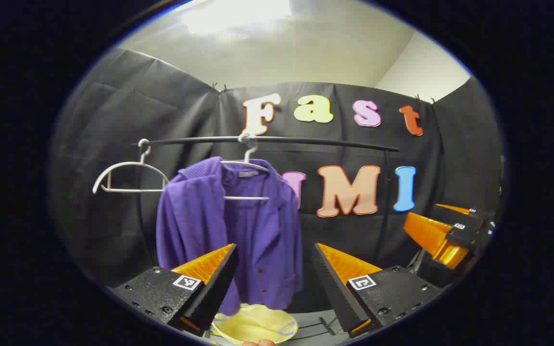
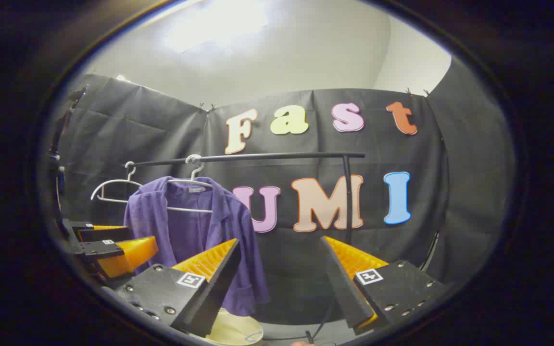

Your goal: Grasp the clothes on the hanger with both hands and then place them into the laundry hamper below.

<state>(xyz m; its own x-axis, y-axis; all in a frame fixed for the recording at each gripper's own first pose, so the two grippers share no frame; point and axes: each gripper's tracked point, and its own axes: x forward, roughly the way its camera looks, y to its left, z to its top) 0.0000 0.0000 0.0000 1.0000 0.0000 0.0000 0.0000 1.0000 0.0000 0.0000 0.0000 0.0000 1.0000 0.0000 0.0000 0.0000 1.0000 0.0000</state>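
Both claws [image 1: 274,274] [image 2: 277,269] wide, seemingly empty-handed.

Beyond our jaws hangs the black cloth wall [image 1: 171,110], creased and clipped along its top edge, wrapping round both sides of the booth. Above it we see a pale ceiling [image 1: 306,53] with a bright glare of light [image 1: 233,14] high and left of the jaws. A dark rail [image 2: 258,156] crosses ahead above the jaws on a dark upright post [image 2: 348,197]. Below, between the jaws, we see grey floor [image 1: 313,331].
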